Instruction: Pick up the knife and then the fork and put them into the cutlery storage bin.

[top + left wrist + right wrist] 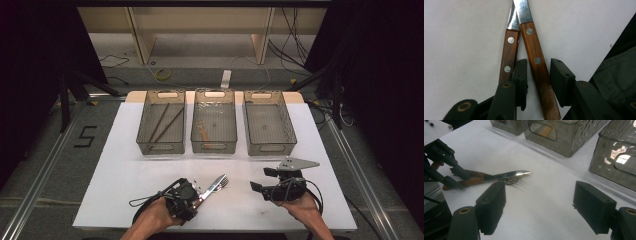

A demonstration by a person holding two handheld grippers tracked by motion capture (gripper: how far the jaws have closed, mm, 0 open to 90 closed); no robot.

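While the person's hands enter from the near edge of the white table (125,170), the left gripper (200,195) sits low over two pieces of wood-handled cutlery lying side by side near the front of the table: a knife (534,47) and a fork (509,53). In the left gripper view, the two black jaws stand apart on either side of the knife's riveted handle, one jaw wedged between the two handles, neither jaw visibly pressing the wood. The handles lie close together and the metal parts cross further up. The right gripper view shows the knife blade (509,175) resting over the fork tines (512,180).

The right gripper (262,180) hovers to the right of the cutlery, jaws wide apart and holding nothing.

Three clear mesh-patterned bins stand in a row at the far side. The left bin (142,125) holds chopsticks (165,122), the middle bin (214,146) a wooden utensil (203,131), and the right bin (287,125) looks bare.
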